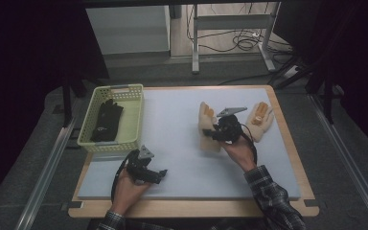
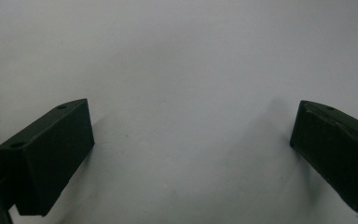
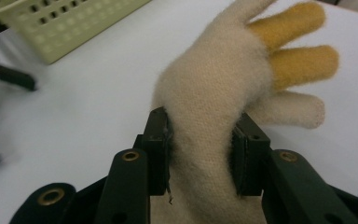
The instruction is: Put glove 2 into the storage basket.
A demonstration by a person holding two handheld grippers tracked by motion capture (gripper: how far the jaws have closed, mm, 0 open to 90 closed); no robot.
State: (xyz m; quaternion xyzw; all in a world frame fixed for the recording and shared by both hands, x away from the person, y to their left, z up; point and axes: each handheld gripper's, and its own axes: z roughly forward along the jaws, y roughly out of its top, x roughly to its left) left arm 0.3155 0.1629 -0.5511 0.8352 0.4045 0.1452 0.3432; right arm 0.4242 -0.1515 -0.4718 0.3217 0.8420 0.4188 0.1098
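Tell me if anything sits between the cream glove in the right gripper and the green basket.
Nothing visible does. The right gripper is clamped on the cream glove, and bare white mat lies between it and the basket. The left gripper rests nearer the person, off that line.

Cream glove [image 3: 214, 93]: fuzzy knitted cloth, with yellow fingers of the same nap. Basket [image 1: 135, 115]: pale perforated plastic – holding a black glove [image 1: 106, 120] of matt fabric. Table top [image 1: 172, 143]: smooth matt sheet, wood-edged. Right gripper [image 3: 200, 154]: matt black plastic with brass-coloured rivets.
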